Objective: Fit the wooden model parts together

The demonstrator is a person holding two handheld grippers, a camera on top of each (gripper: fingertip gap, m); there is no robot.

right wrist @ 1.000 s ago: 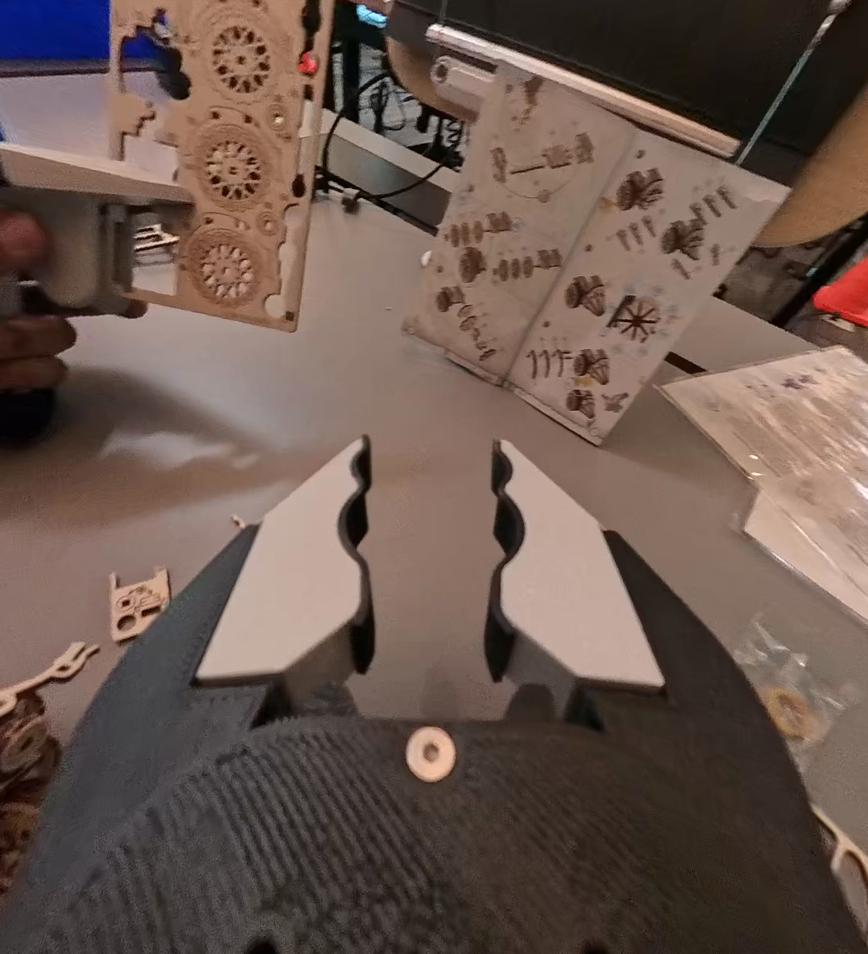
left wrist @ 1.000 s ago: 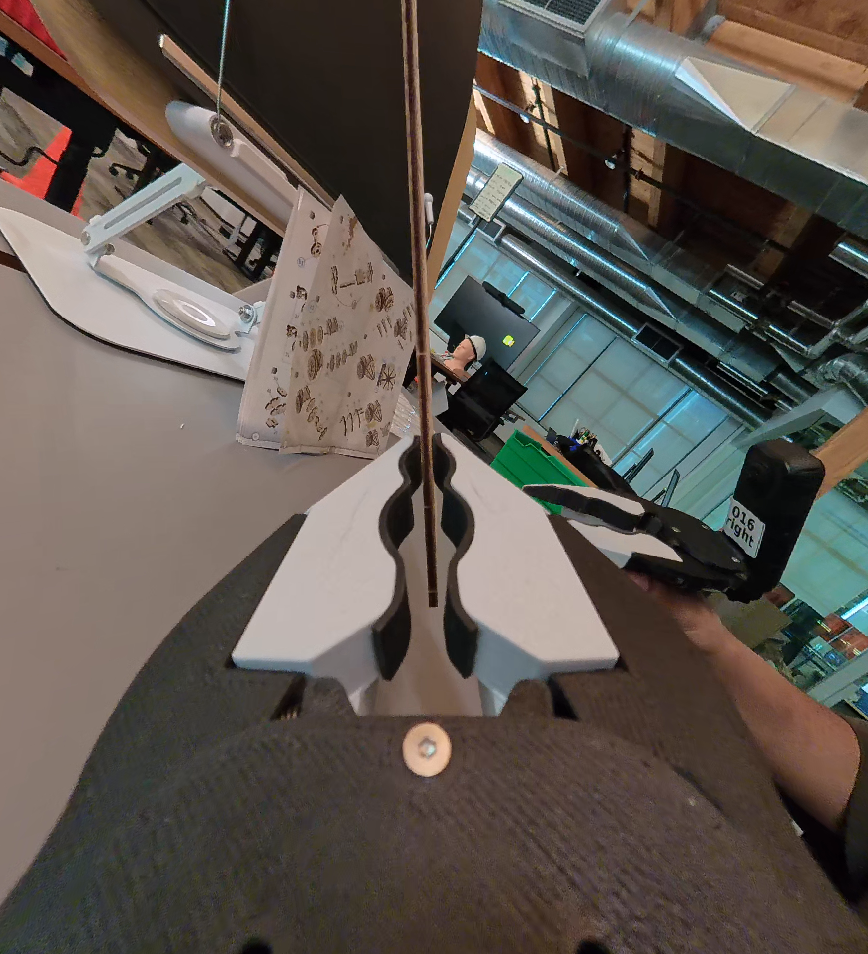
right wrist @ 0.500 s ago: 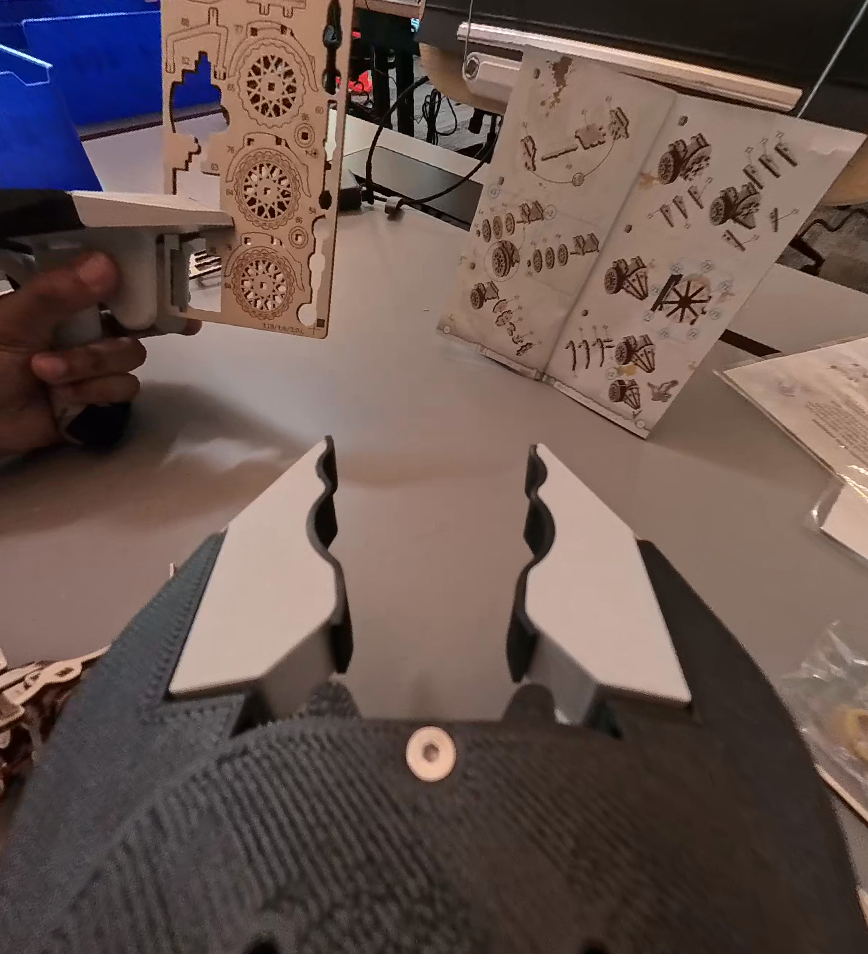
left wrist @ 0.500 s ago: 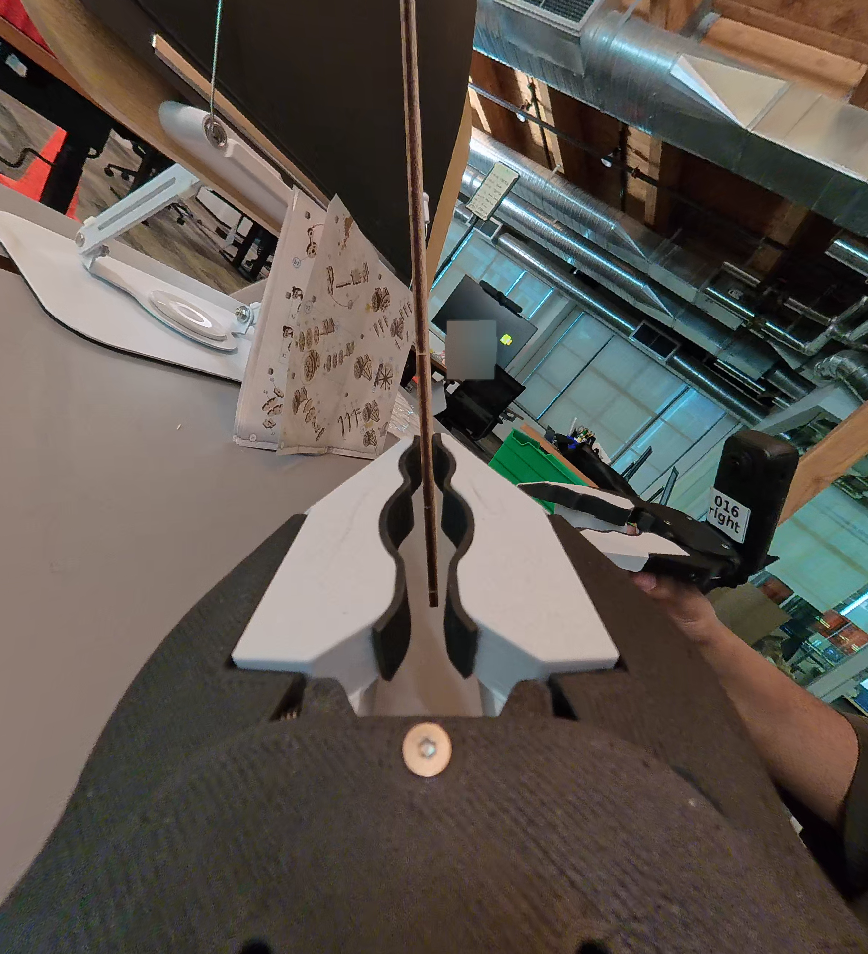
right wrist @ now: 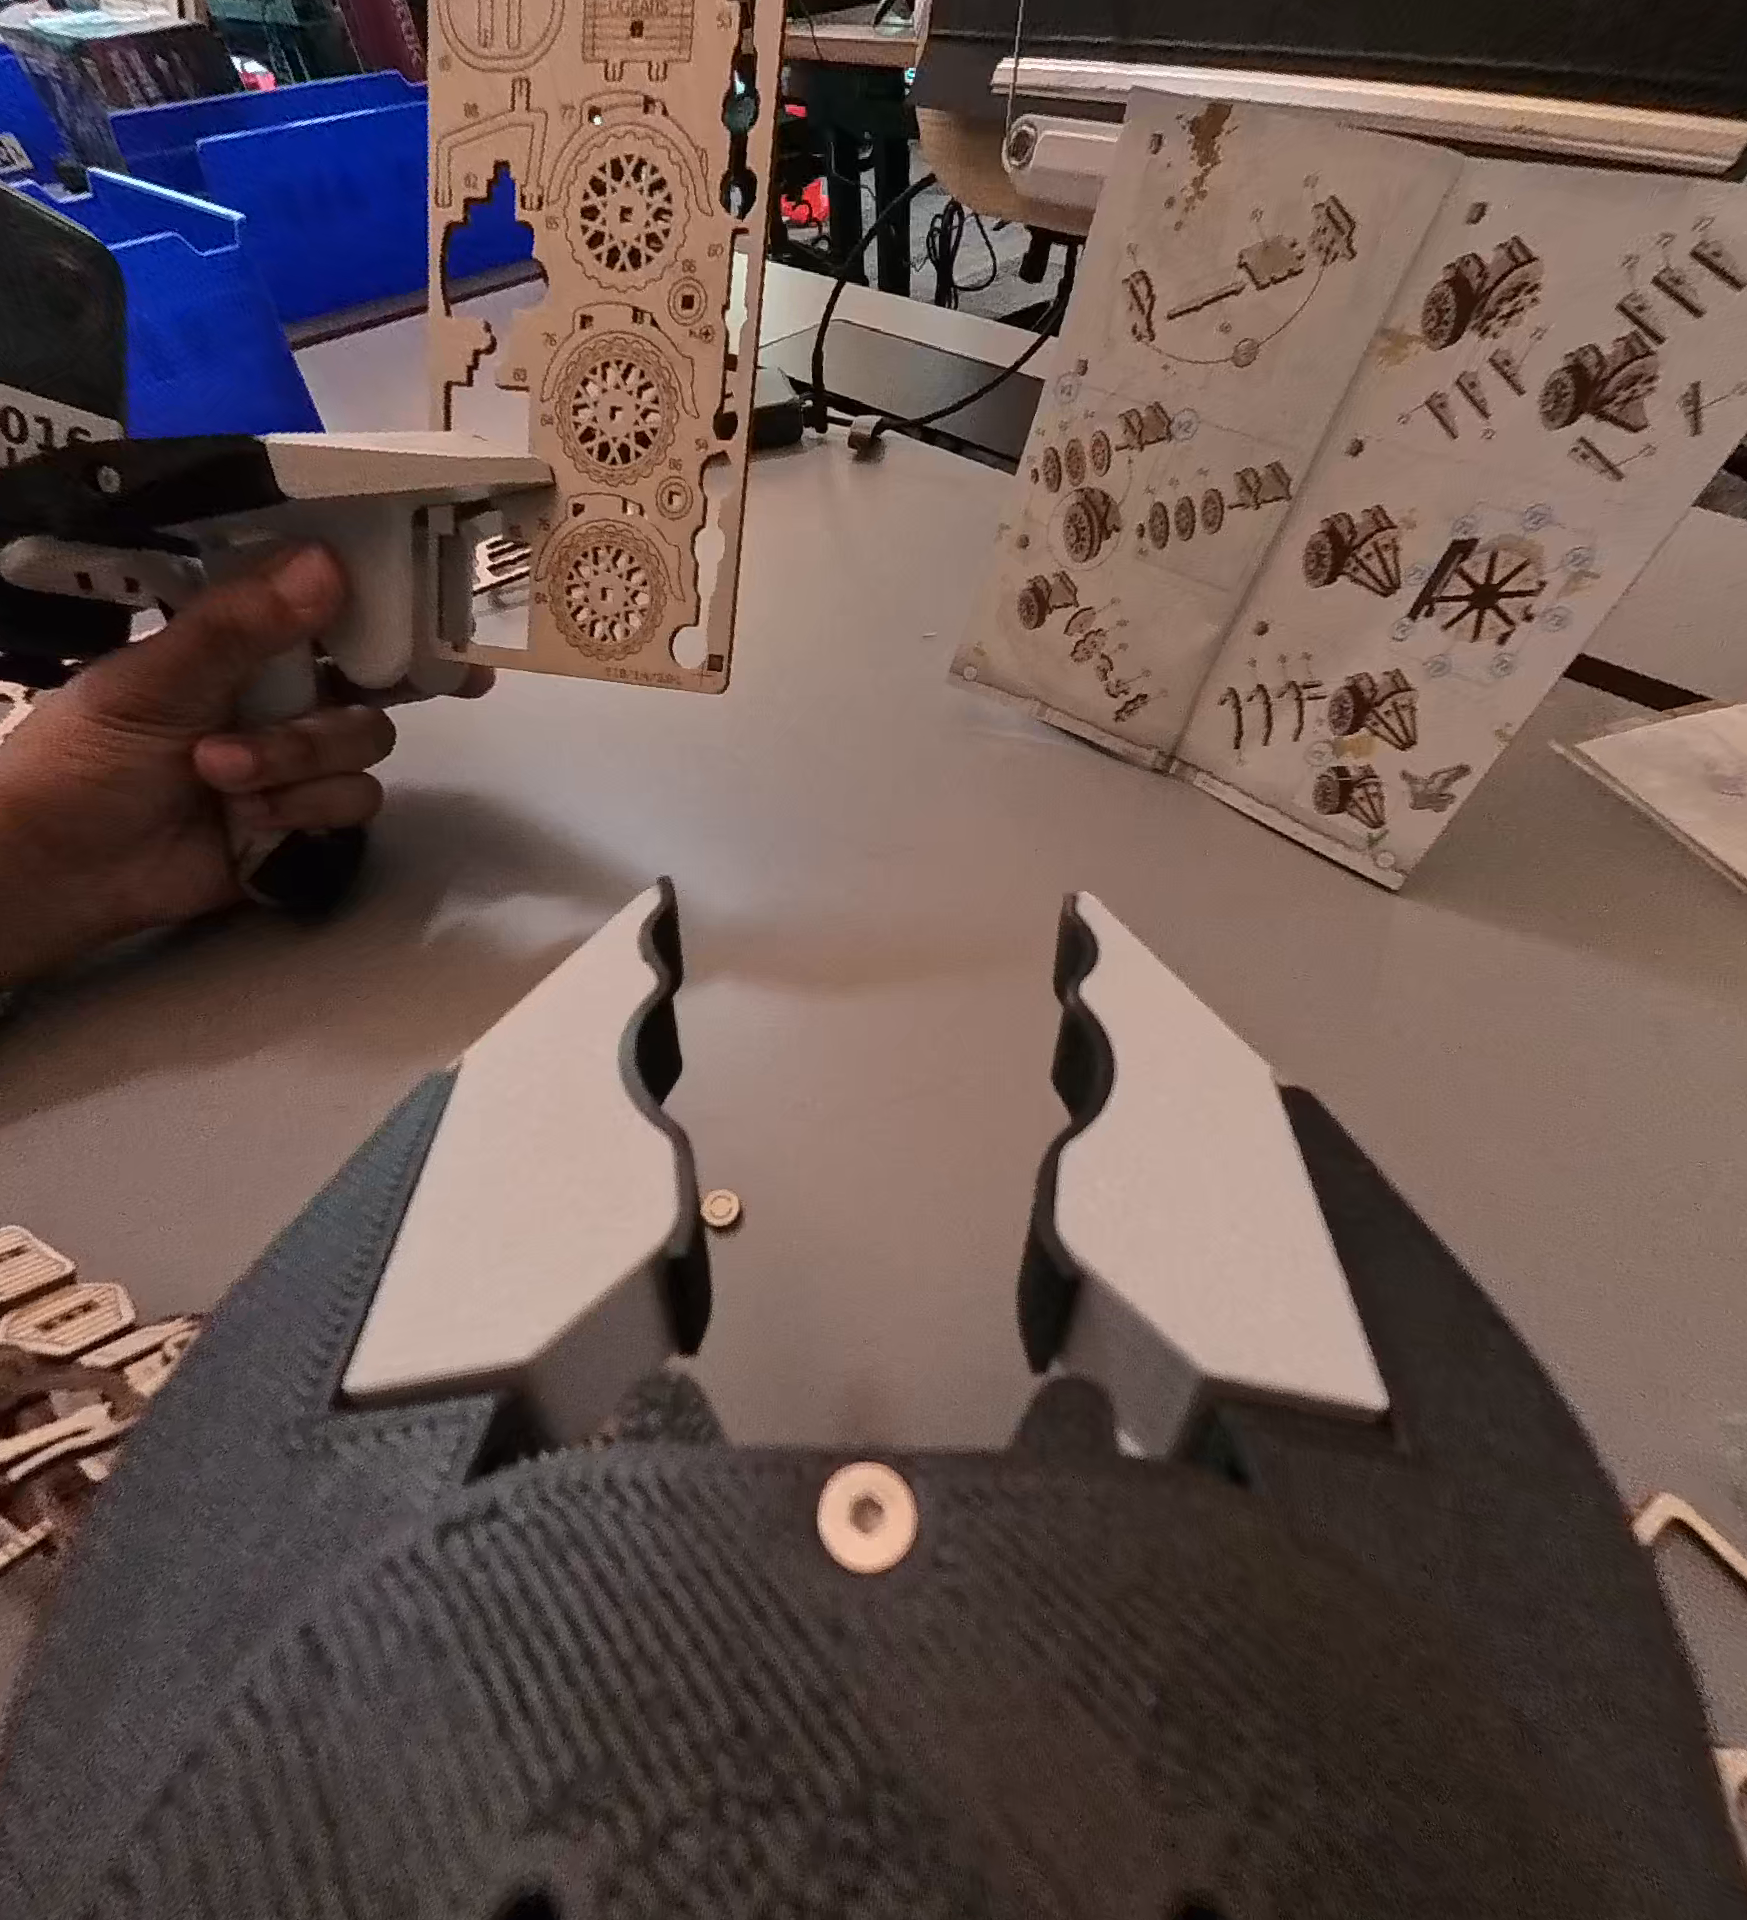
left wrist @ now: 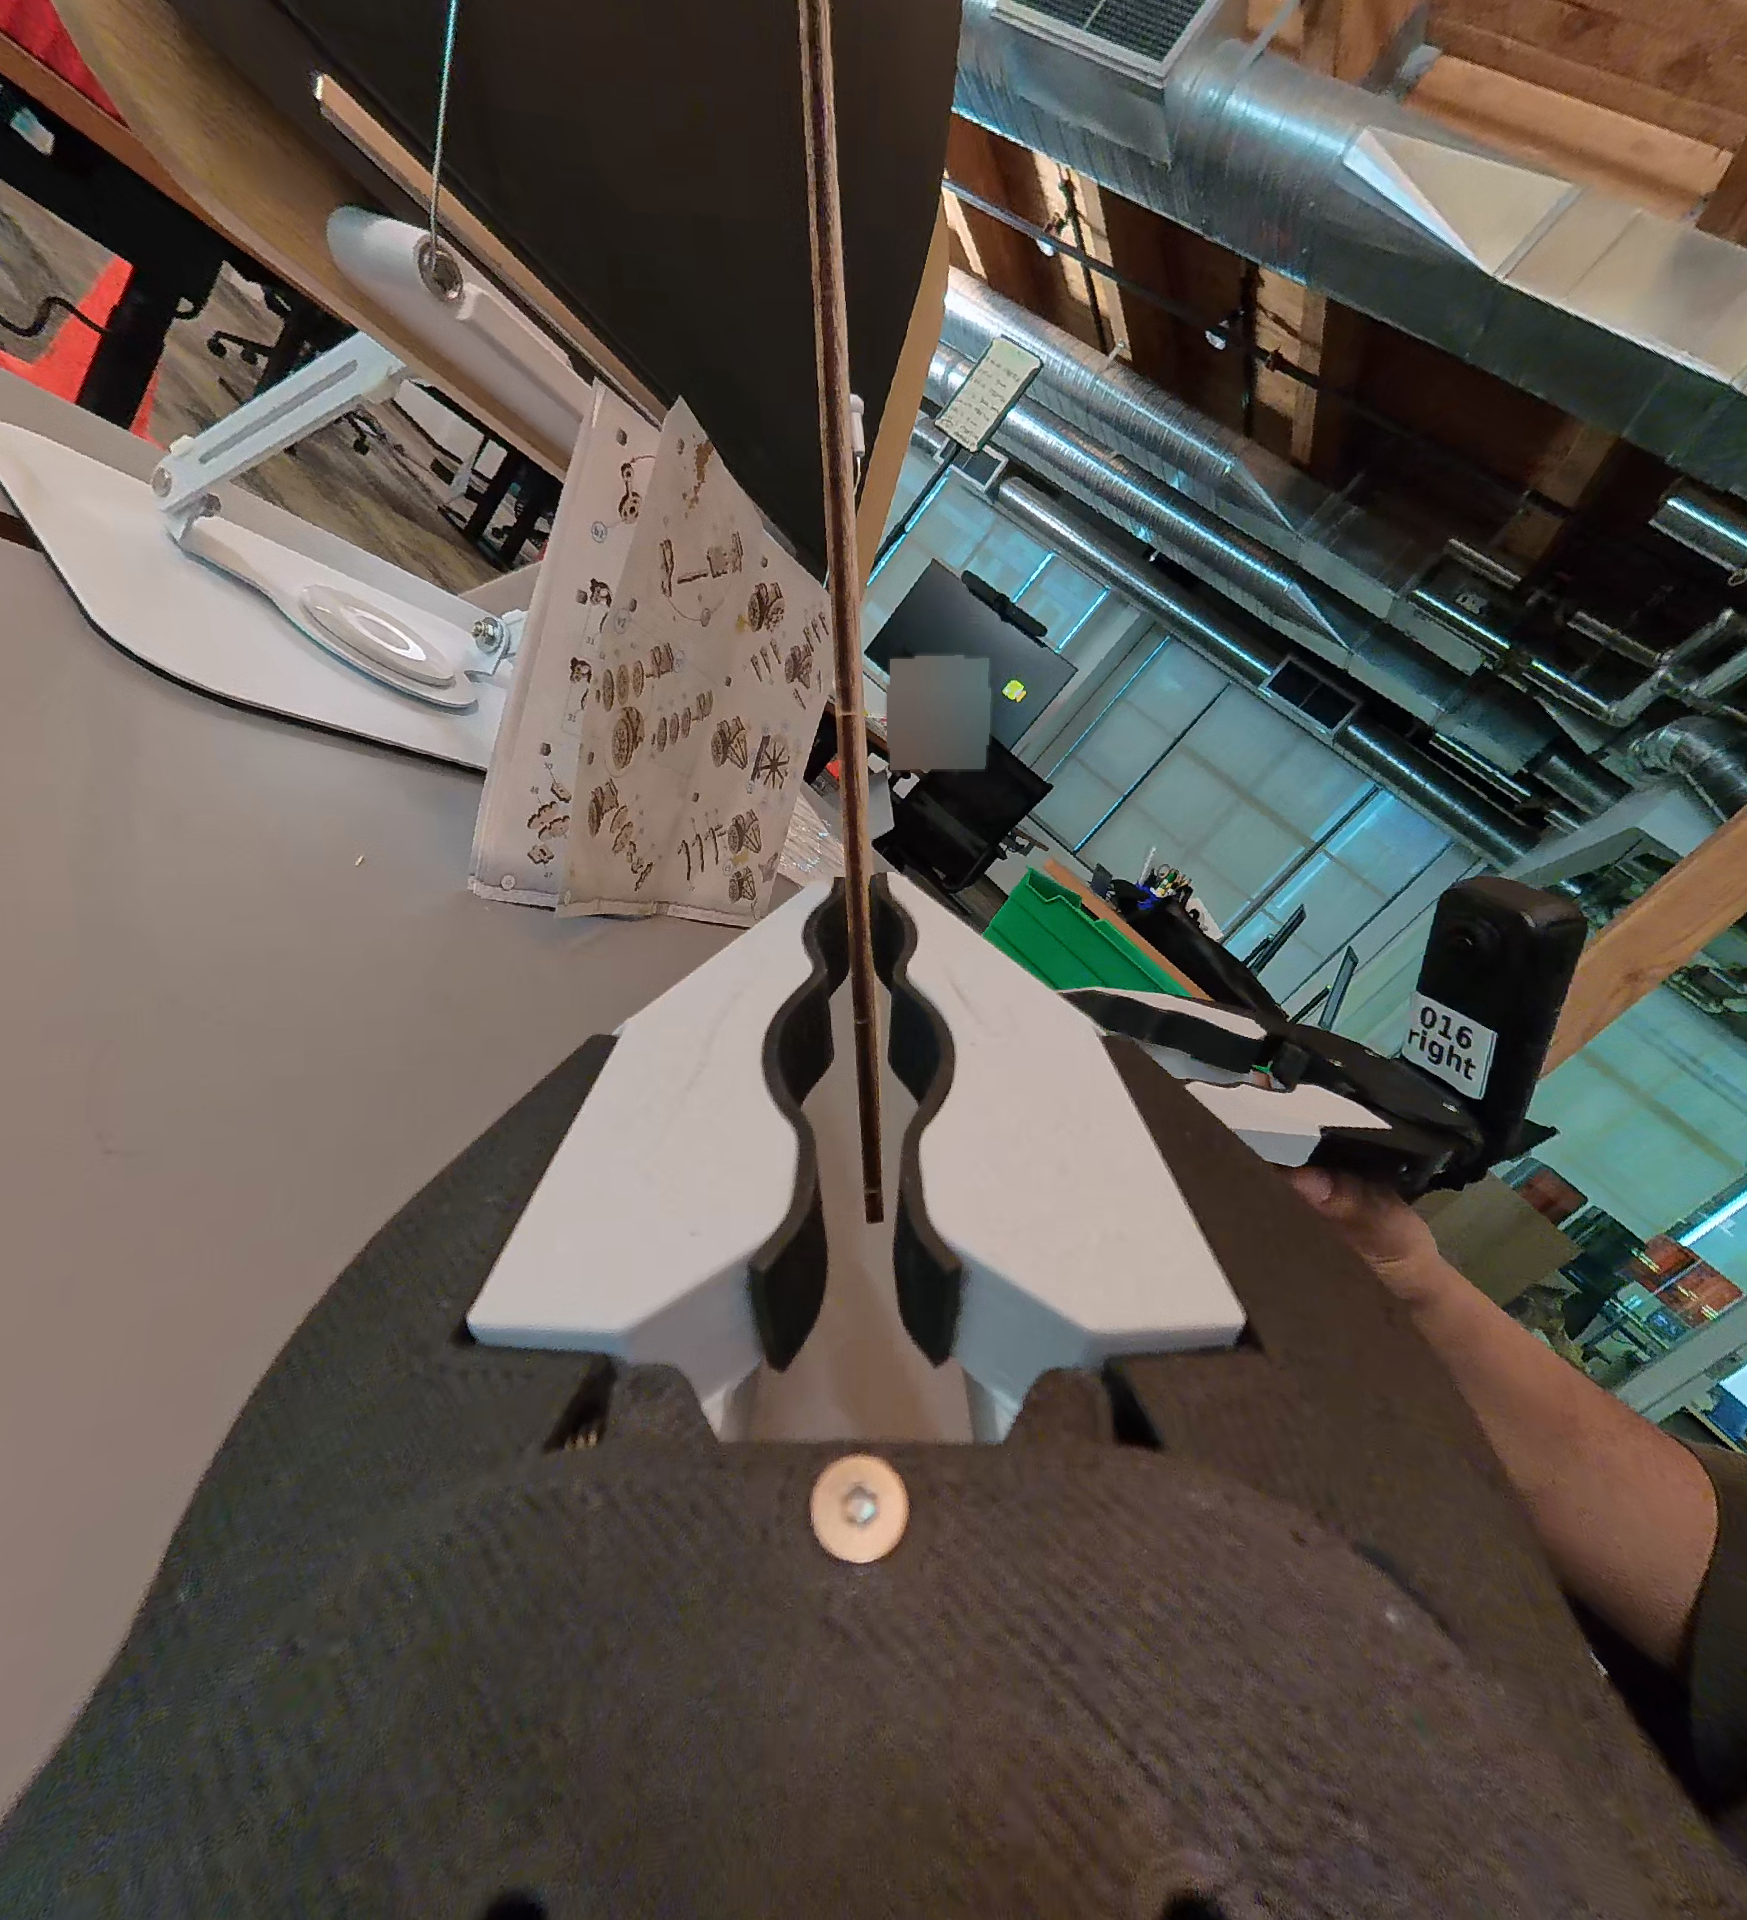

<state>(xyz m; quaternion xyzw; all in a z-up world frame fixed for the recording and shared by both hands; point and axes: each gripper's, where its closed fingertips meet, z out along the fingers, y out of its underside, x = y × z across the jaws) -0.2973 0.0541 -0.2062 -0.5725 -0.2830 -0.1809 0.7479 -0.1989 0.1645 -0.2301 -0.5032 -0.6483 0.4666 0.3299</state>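
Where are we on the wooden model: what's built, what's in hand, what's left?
Built: a partly assembled wooden piece sits on the table. In hand: the left tongs are shut on the wooden parts sheet, held upright; the right tongs are open and empty. Left: the wheels remain uncut in the sheet, and a small round disc lies loose on the table.

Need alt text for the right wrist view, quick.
The open right claw hovers over a grey table, a small wooden ring lying between its fingers. Ahead to the left, the left claw holds a wooden parts sheet upright; an instruction booklet stands to the right.
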